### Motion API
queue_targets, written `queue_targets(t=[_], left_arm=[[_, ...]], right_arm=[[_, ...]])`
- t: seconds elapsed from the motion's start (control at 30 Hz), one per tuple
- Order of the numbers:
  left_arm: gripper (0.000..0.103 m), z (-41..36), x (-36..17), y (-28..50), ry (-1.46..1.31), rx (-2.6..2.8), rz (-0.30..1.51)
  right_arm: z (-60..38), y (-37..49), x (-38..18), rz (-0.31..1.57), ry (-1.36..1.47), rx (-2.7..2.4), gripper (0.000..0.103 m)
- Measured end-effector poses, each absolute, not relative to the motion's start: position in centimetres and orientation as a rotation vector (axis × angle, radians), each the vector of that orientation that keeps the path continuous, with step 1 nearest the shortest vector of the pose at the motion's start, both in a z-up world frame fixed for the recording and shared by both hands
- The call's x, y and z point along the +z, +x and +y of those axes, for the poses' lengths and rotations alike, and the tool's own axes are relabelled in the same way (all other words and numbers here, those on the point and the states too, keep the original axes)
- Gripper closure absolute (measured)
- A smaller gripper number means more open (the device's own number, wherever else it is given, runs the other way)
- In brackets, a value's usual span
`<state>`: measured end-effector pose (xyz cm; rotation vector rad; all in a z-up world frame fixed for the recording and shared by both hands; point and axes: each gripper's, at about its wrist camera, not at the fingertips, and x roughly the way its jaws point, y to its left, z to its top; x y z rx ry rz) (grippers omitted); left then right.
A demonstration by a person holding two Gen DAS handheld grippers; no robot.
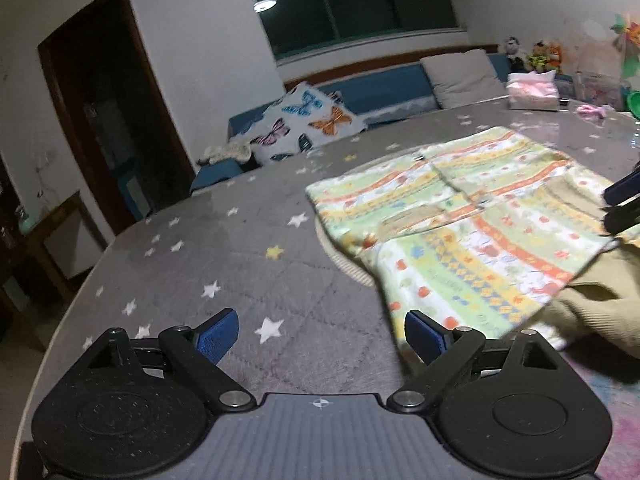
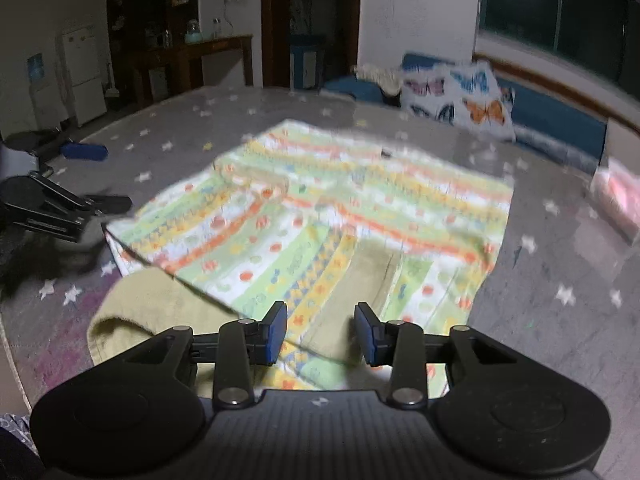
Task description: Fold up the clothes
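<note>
Grey star-printed cloth (image 1: 224, 264) covers the big table, with a blue sofa (image 1: 384, 92) and a butterfly pillow (image 1: 308, 120) behind it under a dark window.

From the left wrist view, the left gripper (image 1: 322, 338) hangs over bare cloth with its jaws spread wide and nothing between them. The striped garment (image 1: 460, 220) lies flat just beside its right finger, a beige ribbed cuff (image 1: 600, 300) poking out at the near corner. The layout suggests the garment has been smoothed out for its next fold.

From the right wrist view, the right gripper (image 2: 321, 334) sits over the garment's near edge, jaws partly apart. Fabric shows between the 2 pads, but blur hides whether they press on it, so I cannot tell if it grips. The left gripper appears at the left edge, off the garment.
</note>
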<state>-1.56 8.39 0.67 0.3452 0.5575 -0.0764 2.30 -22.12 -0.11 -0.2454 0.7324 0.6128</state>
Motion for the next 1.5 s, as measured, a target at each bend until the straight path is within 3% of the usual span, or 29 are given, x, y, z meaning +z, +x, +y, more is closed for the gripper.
queue_targets(t=[0.47, 0.57, 0.67, 0.73, 0.77, 0.83, 0.93, 1.0, 1.13, 1.23, 1.4, 1.5], left_arm=[[0.012, 0.2, -1.7, -6.2, 0.664, -0.370, 0.435], [0.023, -1.5, -2.1, -6.6, 0.702, -0.430, 0.398], [0.042, -2.6, -2.2, -6.5, 0.716, -0.484, 0.377], [0.062, -2.9, -2.2, -6.1, 0.694, -0.514, 0.390], [0.067, -2.9, -2.0, -5.8, 0.674, -0.526, 0.400], [0.081, -2.5, -1.2, -4.9, 0.611, -0.530, 0.423], [0.088, -1.7, 0.7, -3.3, 0.476, -0.521, 0.465], [0.089, -1.2, 1.8, -2.1, 0.398, -0.516, 0.477], [0.091, -0.9, 3.1, -0.3, 0.339, -0.507, 0.480], [0.090, -1.1, 3.3, 0.5, 0.338, -0.507, 0.482], [0.084, -0.2, 2.9, -0.1, 0.337, -0.494, 0.496], [0.062, 0.7, 2.5, -1.2, 0.355, -0.473, 0.492]], right_arm=[[-23.5, 0.0, 0.7, 0.721, -0.350, 0.642, 0.065], [-23.6, -0.9, 0.7, 0.711, -0.401, 0.663, 0.062], [-23.7, -1.6, 0.5, 0.700, -0.442, 0.684, 0.062], [-23.7, -2.0, 0.4, 0.693, -0.467, 0.697, 0.059], [-23.7, -2.2, 0.4, 0.688, -0.479, 0.704, 0.053], [-23.6, -2.7, 0.3, 0.673, -0.503, 0.718, 0.052], [-23.2, -3.1, 0.2, 0.636, -0.543, 0.730, 0.049], [-22.7, -3.2, 0.2, 0.602, -0.562, 0.741, 0.039], [-21.6, -2.8, 0.2, 0.542, -0.573, 0.761, 0.039], [-20.8, -1.7, 0.2, 0.538, -0.523, 0.775, 0.046], [-20.1, 0.9, 0.4, 0.636, -0.394, 0.796, 0.079], [-20.7, 2.5, 1.2, 0.689, -0.279, 0.796, 0.084]])
